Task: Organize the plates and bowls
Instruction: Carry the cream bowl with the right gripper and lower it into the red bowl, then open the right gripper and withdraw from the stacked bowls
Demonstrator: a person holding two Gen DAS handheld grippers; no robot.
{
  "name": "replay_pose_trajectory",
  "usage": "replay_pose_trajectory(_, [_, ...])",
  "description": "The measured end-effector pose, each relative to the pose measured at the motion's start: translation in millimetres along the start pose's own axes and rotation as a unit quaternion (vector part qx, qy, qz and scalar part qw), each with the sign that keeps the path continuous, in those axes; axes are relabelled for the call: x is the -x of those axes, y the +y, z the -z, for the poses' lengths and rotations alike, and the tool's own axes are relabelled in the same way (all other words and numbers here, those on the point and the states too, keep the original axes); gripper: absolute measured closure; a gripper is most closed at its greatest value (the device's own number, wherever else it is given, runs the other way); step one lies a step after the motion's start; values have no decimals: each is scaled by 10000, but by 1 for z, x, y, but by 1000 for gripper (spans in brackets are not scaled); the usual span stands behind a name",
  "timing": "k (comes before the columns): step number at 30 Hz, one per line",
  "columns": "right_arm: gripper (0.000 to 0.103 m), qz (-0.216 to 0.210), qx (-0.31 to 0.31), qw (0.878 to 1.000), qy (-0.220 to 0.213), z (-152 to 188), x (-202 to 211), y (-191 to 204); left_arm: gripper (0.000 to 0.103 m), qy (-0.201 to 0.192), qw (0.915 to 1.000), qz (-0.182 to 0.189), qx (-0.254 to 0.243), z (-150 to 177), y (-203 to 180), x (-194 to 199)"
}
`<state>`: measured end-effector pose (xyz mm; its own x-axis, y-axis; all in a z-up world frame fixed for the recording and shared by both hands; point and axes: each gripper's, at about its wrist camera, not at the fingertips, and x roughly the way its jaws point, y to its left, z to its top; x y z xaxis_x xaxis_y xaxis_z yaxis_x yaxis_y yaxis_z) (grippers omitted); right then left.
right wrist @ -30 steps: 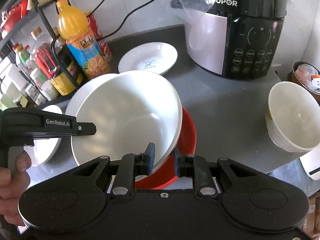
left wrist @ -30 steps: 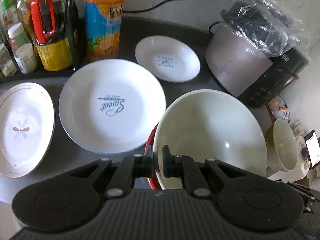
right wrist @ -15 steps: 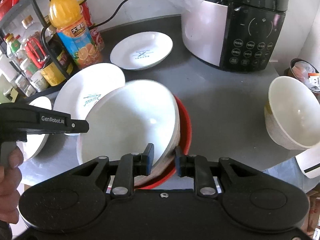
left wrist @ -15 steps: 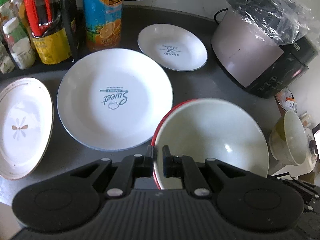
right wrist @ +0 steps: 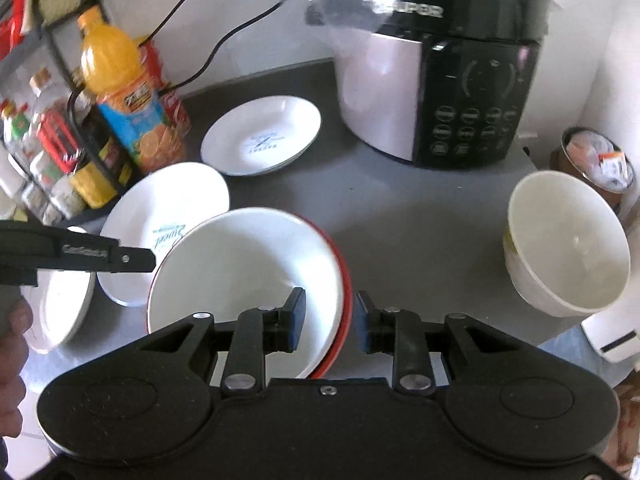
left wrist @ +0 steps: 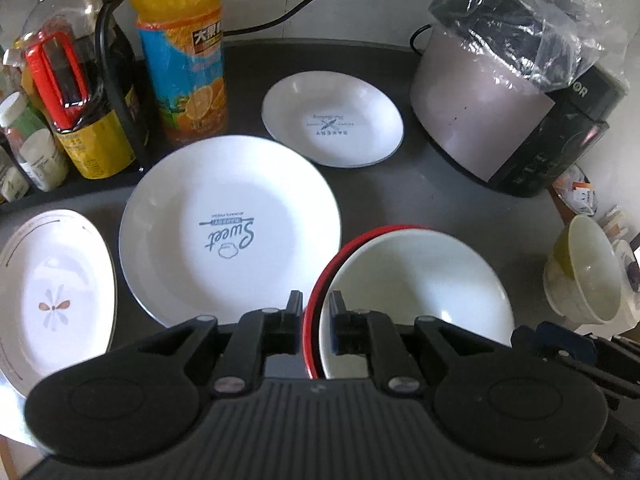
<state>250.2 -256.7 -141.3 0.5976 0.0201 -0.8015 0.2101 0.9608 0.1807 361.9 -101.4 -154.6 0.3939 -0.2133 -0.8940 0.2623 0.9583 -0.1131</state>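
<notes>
**Nesting a white bowl in a red one on the dark counter**

Looking along the left gripper (left wrist: pixel 314 320), its two fingers are straddling the near-left rim of the stacked bowls: one finger is sitting outside the red bowl (left wrist: pixel 316 312), the other inside the white bowl (left wrist: pixel 420 288) nested in it. A narrow gap is showing beside each finger, so whether the pads are actually pressing the rims cannot be told. Beyond the stack, the large plate (left wrist: pixel 230 236) printed "Sweet" is lying flat on the counter (left wrist: pixel 460 204), with the oval plate (left wrist: pixel 52 292) to its left and the small plate (left wrist: pixel 332 120) farther back. A cream bowl (left wrist: pixel 584 276) is standing apart at the right edge. A juice bottle (left wrist: pixel 182 52) and a plastic-draped rice cooker (left wrist: pixel 508 92) are standing at the back.

Looking along the right gripper (right wrist: pixel 330 318), its fingers are standing spread wide, one inside the white bowl (right wrist: pixel 240 268) and one outside the red bowl (right wrist: pixel 347 300), clearly apart from both rims. The stack is resting near the front of the counter (right wrist: pixel 420 224), its far-left edge overlapping the large plate (right wrist: pixel 160 216). The left gripper (right wrist: pixel 132 260) is reaching in from the left, its tip just beside the white bowl's rim. The cream bowl (right wrist: pixel 564 244) is sitting well to the right, the small plate (right wrist: pixel 260 140) and rice cooker (right wrist: pixel 440 84) behind.
</notes>
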Motion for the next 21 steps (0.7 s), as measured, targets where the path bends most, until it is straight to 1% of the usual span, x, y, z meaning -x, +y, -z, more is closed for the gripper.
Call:
replay_pose_trajectory(2, [75,-112,-210,9997,6,-1,0,-9,92,-55,10000,57,11,-3,0,4])
replay_pose_trajectory(4, [75,-140,-319,9994,18,0,1,-16,89,-40,10000,32,-63,-6,-4,7])
replay_pose_trajectory(5, [73,-179,-351,9992,9,1,2,-19,80,-21,9999,-33,-93,-7,-6,7])
replay_pose_trajectory(6, [71,-251,-399,9989,0,2,2,-22,69,-11,9998,-131,-113,-9,-8,8])
replay_pose_trajectory(7, [62,-317,-457,9985,0,4,3,-25,63,-58,9998,-181,-104,-11,-10,10])
replay_pose_trajectory(8, [52,-383,-538,9978,-5,4,3,-29,52,-150,9997,-160,-95,-11,-11,13])
replay_pose_trajectory(9, [50,-418,-599,9973,-34,5,5,-32,43,-229,9996,-130,-105,-12,-12,14])
replay_pose_trajectory(11, [47,-429,-586,9973,-98,6,6,-35,34,-284,9994,-133,-166,-15,-17,15])
replay_pose_trajectory(12, [45,-421,-589,9973,-121,6,7,-37,32,-285,9993,-160,-191,-16,-20,15])
replay_pose_trajectory(14, [36,-437,-648,9967,-210,6,9,-42,30,-305,9992,-161,-201,-17,-24,15])
replay_pose_trajectory(15, [35,-476,-680,9962,-277,6,11,-45,26,-299,9992,-179,-208,-18,-28,14])
replay_pose_trajectory(16, [32,-511,-707,9956,-331,5,12,-49,25,-289,9991,-218,-219,-19,-31,14])
replay_pose_trajectory(17, [27,-529,-735,9952,-367,5,13,-53,24,-297,9989,-258,-244,-20,-35,12])
replay_pose_trajectory(19, [20,-518,-804,9944,-444,4,15,-61,24,-307,9986,-302,-317,-21,-43,10])
replay_pose_trajectory(21, [19,-469,-861,9940,-481,5,17,-69,24,-267,9984,-346,-368,-22,-50,6])
